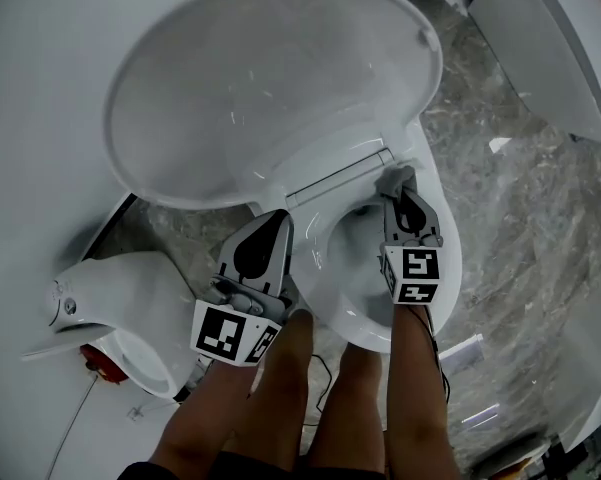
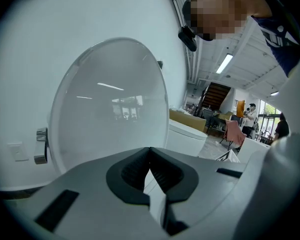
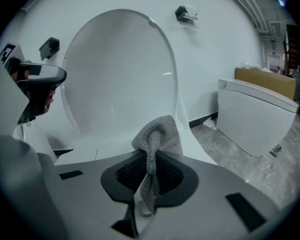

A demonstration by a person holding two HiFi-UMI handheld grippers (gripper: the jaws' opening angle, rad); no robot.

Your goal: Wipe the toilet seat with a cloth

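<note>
The grey cloth (image 3: 157, 134) is bunched and pinched between the jaws of the right tool (image 3: 150, 160). A knitted fold sticks out past the tips and a tail hangs down behind them. In the head view the cloth sits at the far end of the toilet seat (image 1: 448, 253), just beside the hinge and under the raised lid (image 1: 270, 88). Whether it touches the seat cannot be told.

The left tool (image 2: 150, 151) is pressed together with nothing in it, and is held to the left of the bowl, near its rim.

The toilet stands on a grey, marble-veined floor (image 1: 520, 218) against a plain white wall (image 3: 224, 39). A second white toilet (image 1: 570, 48) stands to the far right. A third white fixture (image 1: 130, 313) sits at the near left, with a small red object (image 1: 100, 360) at its base. The left gripper view shows a chrome handle (image 2: 40, 146) on the wall, and beyond it an open hall with strip lights (image 2: 223, 64), a stair and people standing far off.
</note>
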